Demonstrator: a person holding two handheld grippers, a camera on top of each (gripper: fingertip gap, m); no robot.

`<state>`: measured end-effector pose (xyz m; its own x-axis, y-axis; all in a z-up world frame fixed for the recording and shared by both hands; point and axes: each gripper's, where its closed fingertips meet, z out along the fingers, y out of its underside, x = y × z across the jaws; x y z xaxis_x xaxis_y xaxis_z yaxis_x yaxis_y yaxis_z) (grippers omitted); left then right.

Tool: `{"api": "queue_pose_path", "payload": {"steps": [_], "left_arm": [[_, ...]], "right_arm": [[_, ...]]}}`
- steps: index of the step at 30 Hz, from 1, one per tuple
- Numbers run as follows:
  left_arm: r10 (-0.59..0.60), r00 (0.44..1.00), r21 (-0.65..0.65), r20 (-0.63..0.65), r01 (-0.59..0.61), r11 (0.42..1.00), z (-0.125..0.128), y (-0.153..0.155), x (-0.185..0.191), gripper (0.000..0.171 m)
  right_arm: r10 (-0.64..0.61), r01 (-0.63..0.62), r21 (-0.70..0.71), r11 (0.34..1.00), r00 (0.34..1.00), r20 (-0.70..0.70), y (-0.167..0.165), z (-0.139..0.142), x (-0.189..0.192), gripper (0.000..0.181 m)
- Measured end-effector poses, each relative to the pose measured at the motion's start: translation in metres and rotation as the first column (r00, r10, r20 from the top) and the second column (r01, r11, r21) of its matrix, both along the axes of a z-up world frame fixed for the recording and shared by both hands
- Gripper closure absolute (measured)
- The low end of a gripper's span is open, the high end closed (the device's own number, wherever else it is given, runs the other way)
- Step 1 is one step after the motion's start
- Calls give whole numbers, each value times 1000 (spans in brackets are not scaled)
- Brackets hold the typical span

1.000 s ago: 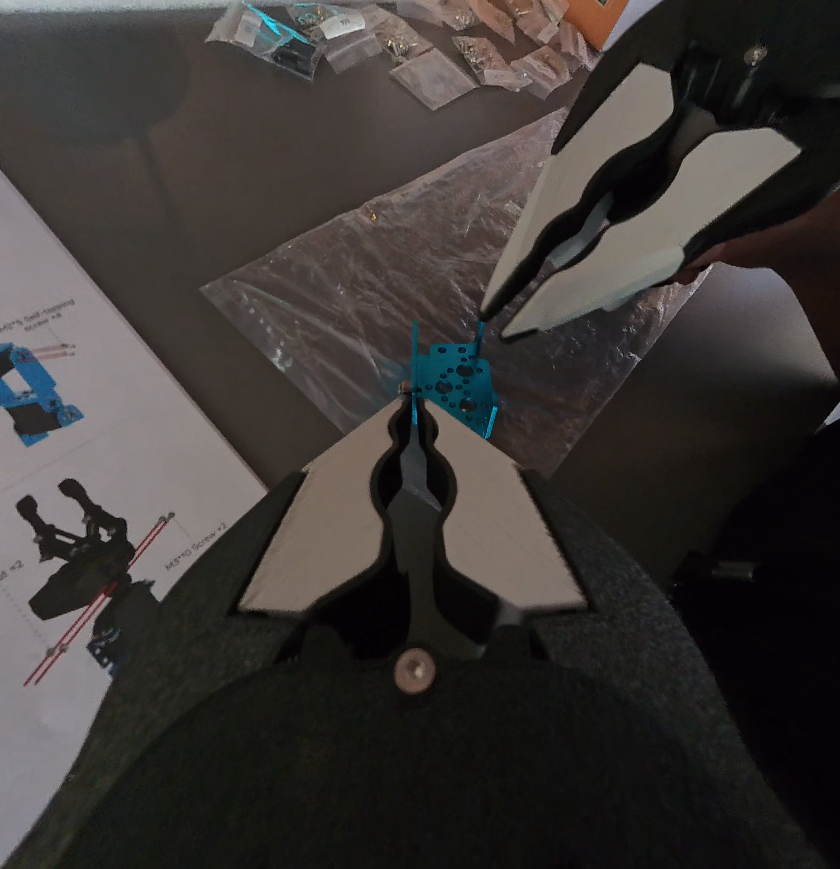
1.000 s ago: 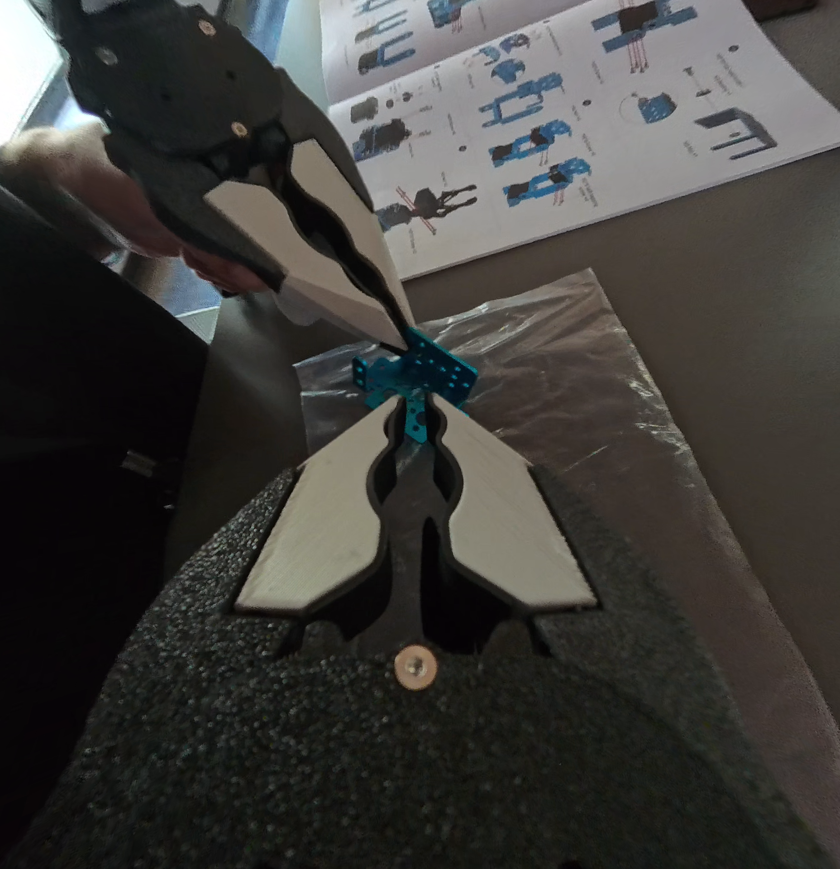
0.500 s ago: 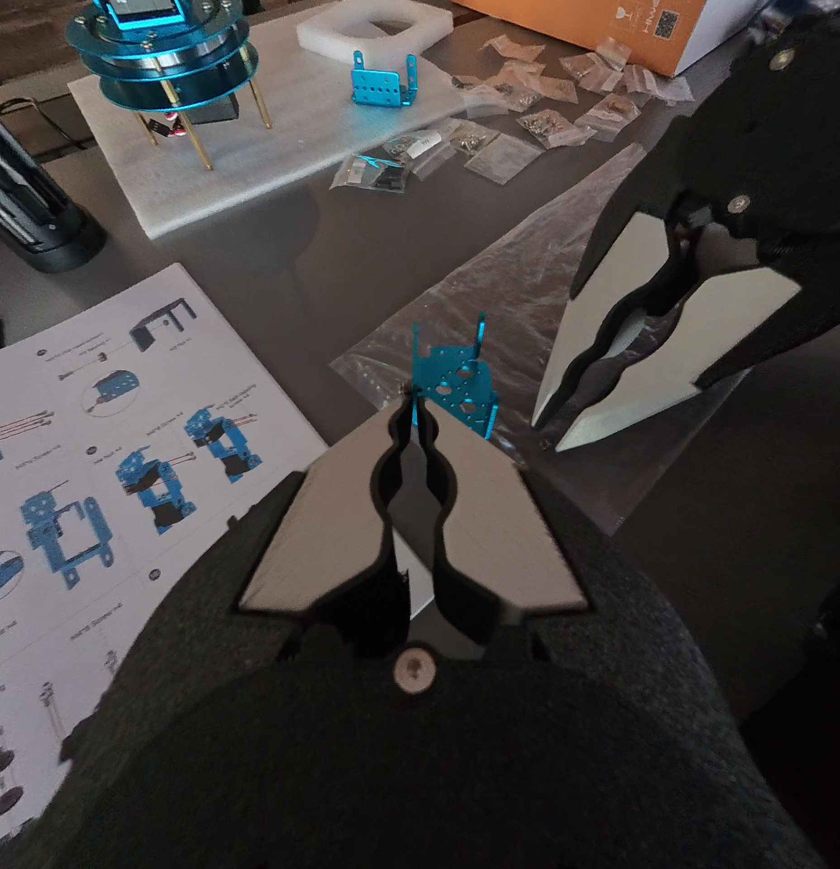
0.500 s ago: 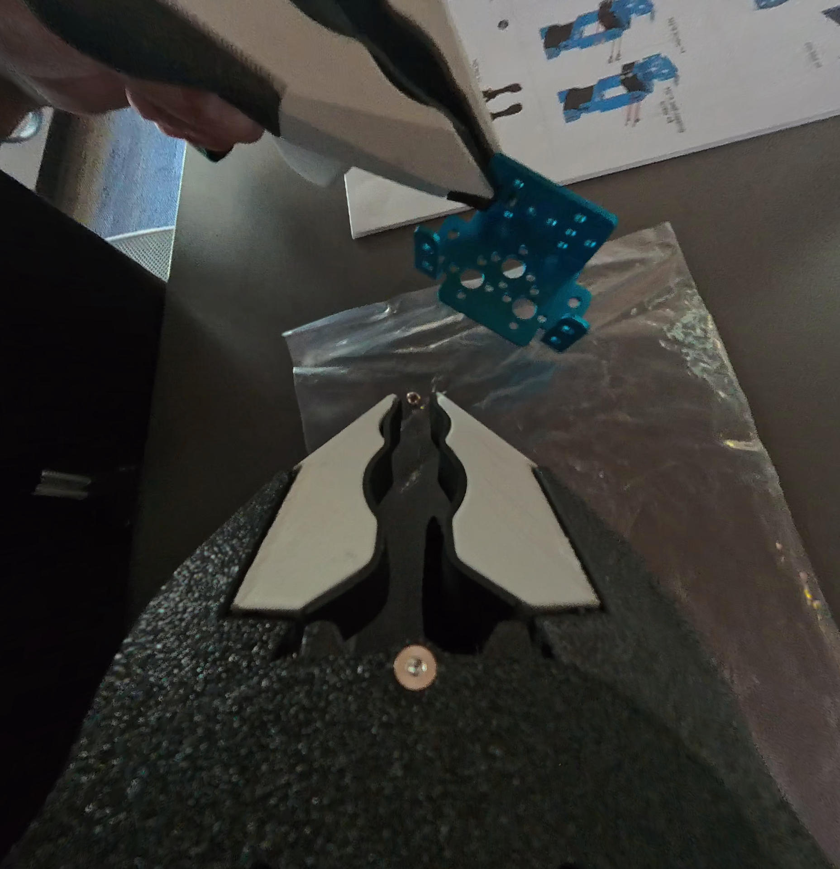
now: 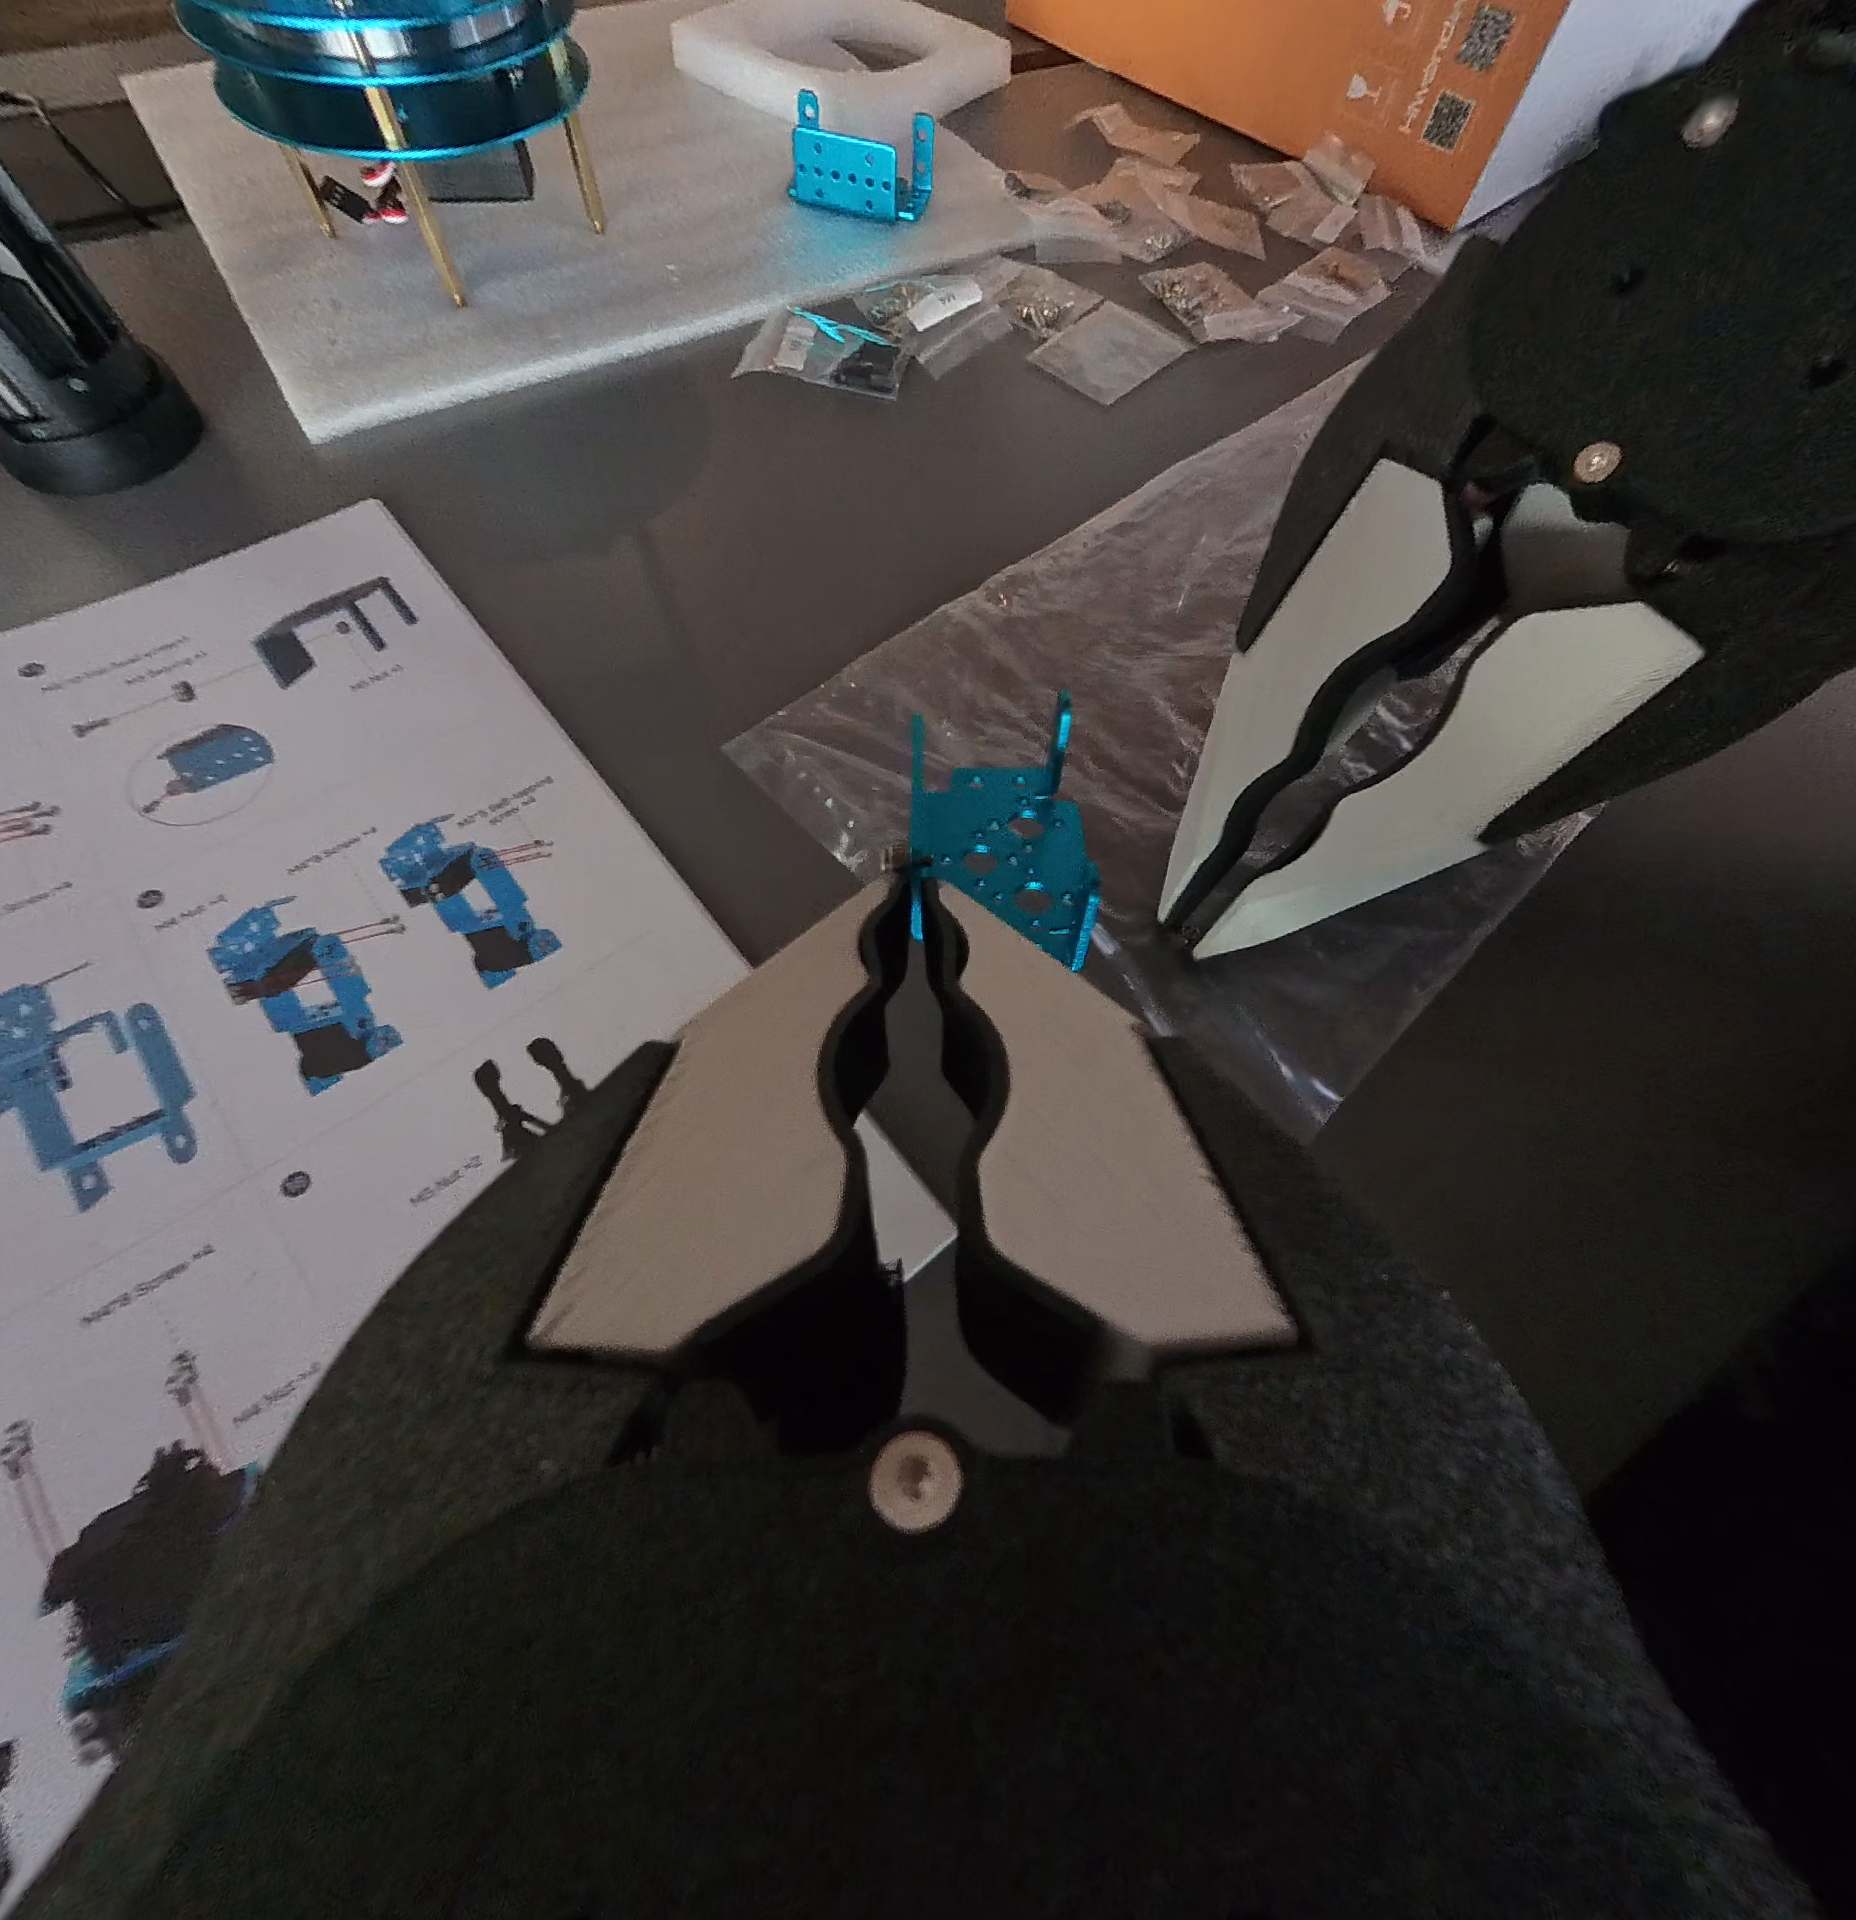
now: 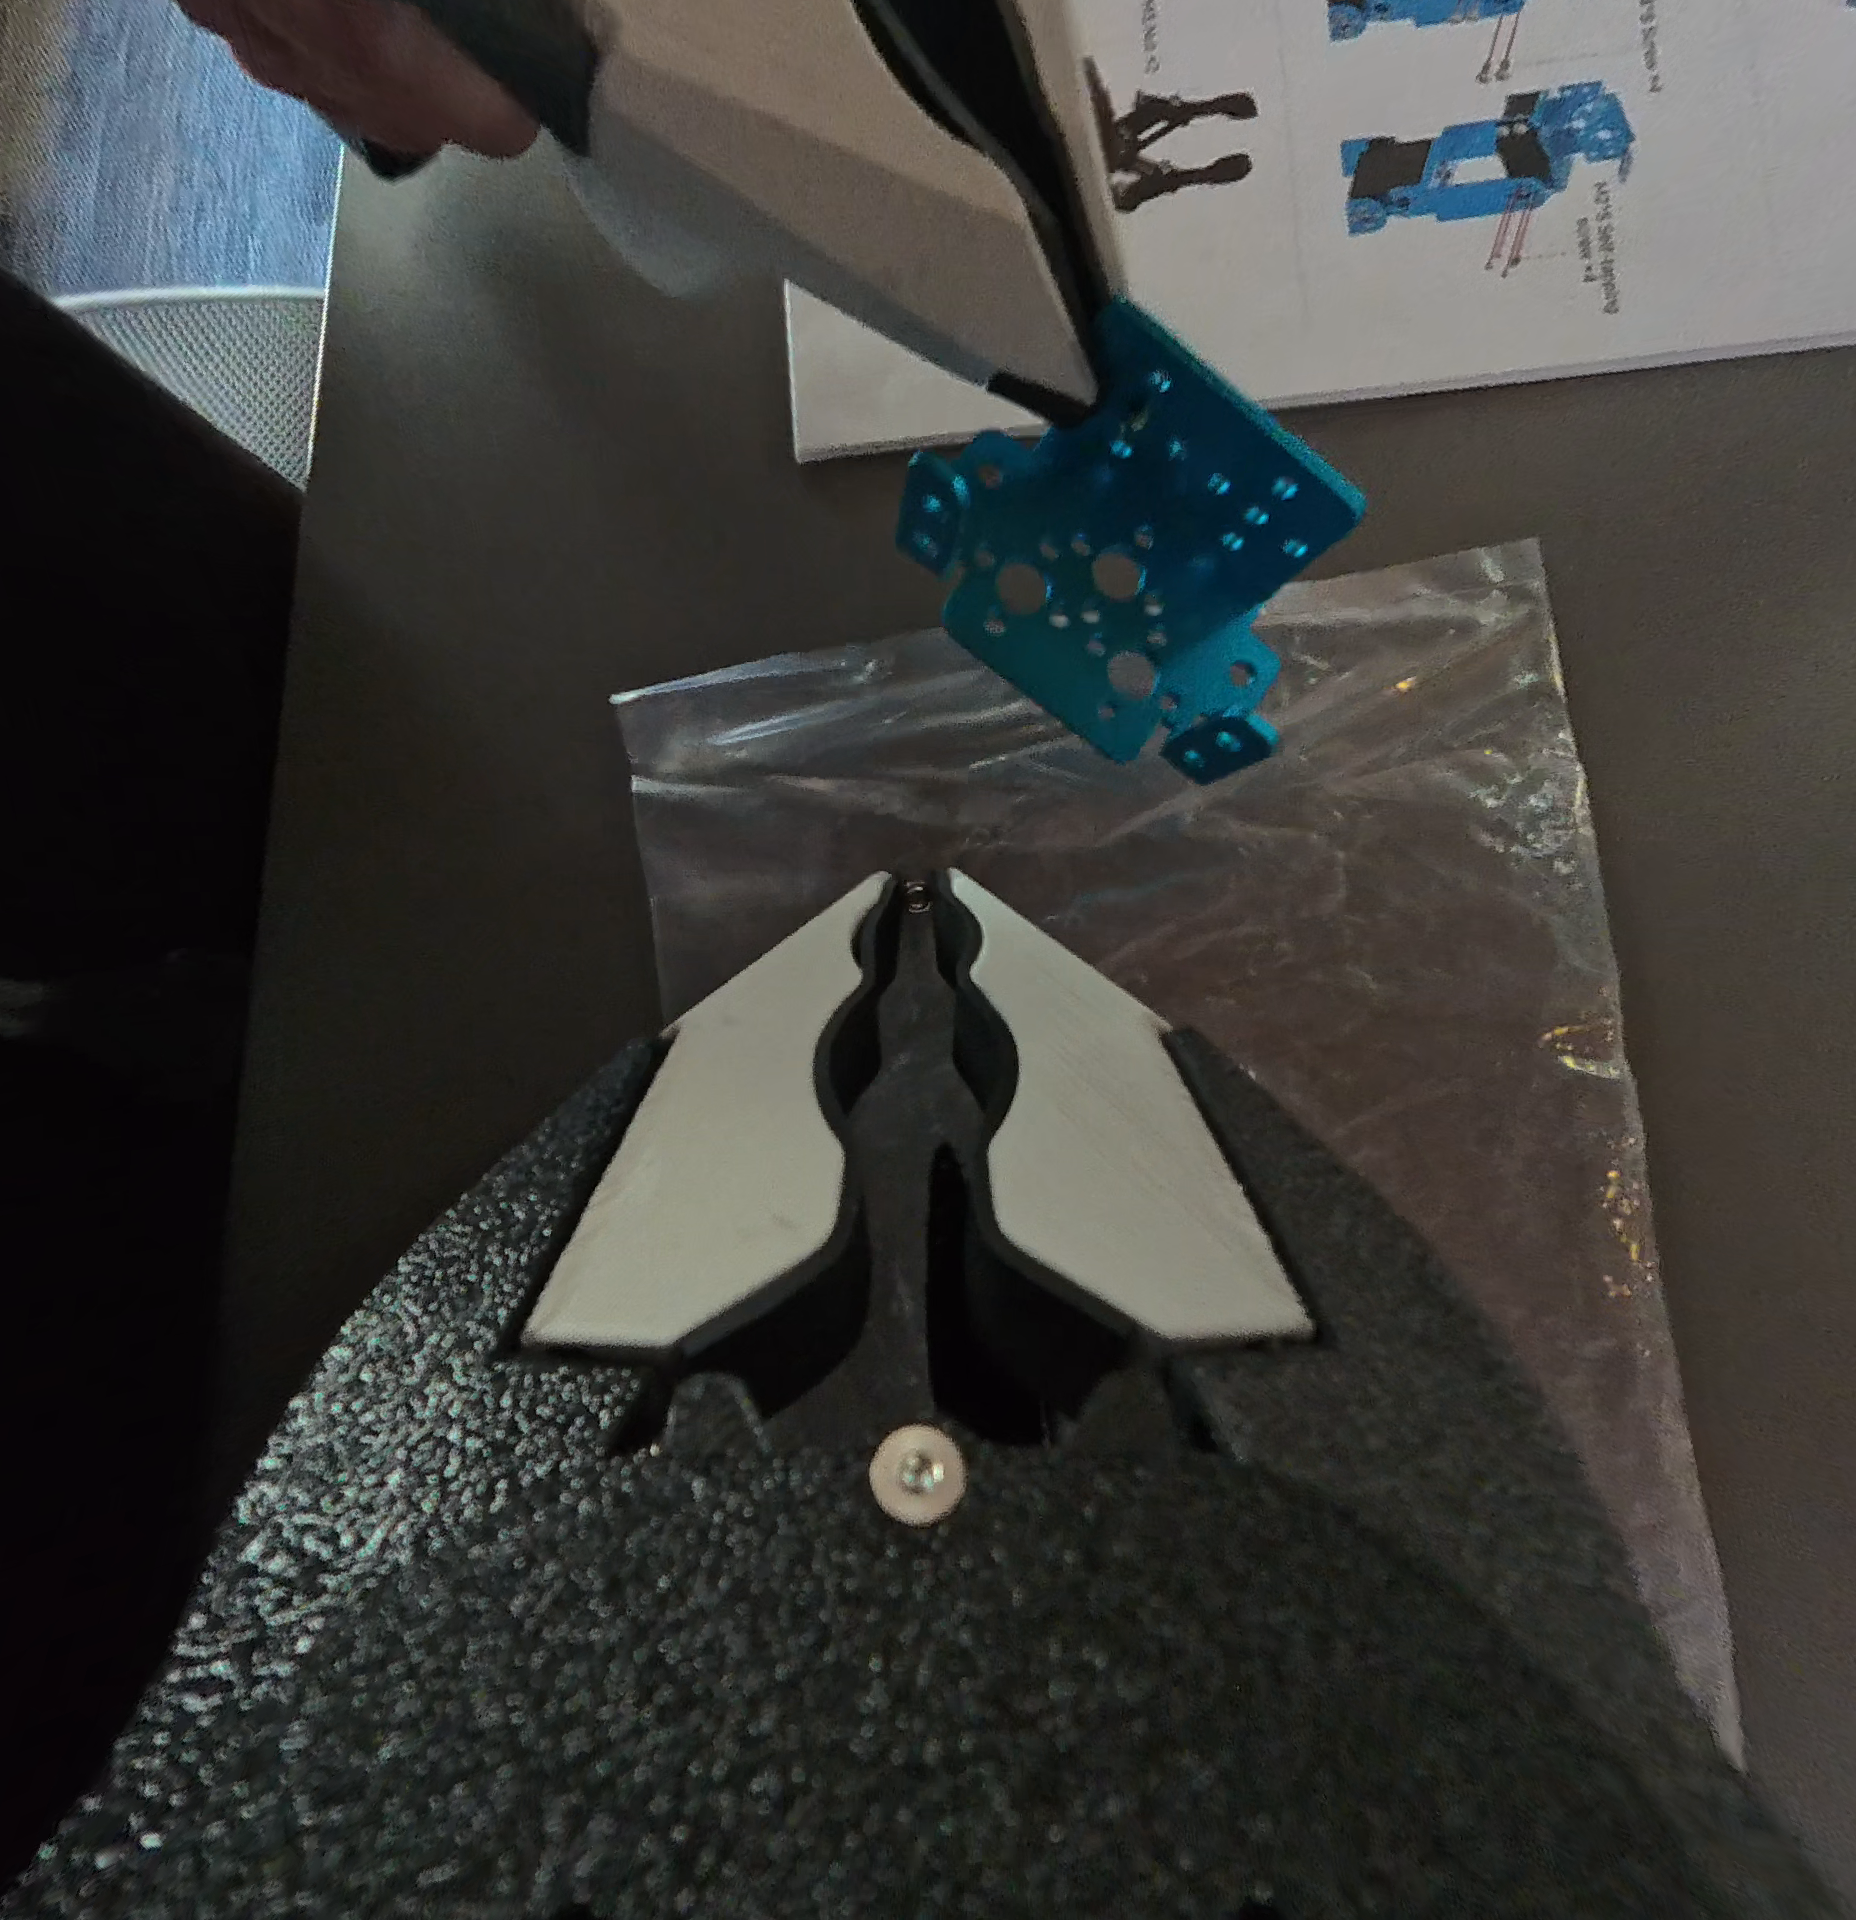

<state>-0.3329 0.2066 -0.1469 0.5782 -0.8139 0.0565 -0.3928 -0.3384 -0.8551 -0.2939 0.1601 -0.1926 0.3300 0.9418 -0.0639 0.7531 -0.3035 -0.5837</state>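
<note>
While half-hidden by left hand-held gripper (image 5: 919, 883) — blue bracket (image 6: 1121, 561), pinched.

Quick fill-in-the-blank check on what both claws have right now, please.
The left claw grips a perforated ____ bracket.
Beneath the bracket lies a clear ____ bag.
The right claw pinches a tiny metal fastener between its ____.
Missing: blue; plastic; tips.

Black textured hand-held gripper (image 5: 916, 899), white fingers (image 5: 758, 1122)
</note>
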Motion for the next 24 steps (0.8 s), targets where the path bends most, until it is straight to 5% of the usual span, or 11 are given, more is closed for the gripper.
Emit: {"api": "queue_pose_path", "payload": {"steps": [11, 19, 24], "left_arm": [[-135, 979, -230, 150, 168, 959, -9, -15, 46, 170], [-211, 949, -266, 233, 271, 925, 1, -30, 72, 170], [-184, 968, -255, 173, 225, 940, -7, -24, 71, 170]], "right_arm": [[-122, 152, 162, 975, 976, -181, 12, 65, 24, 176], [-106, 132, 197, 971, 985, -139, 20, 53, 30, 176], [-114, 142, 191, 971, 982, -153, 18, 47, 36, 176]]}}
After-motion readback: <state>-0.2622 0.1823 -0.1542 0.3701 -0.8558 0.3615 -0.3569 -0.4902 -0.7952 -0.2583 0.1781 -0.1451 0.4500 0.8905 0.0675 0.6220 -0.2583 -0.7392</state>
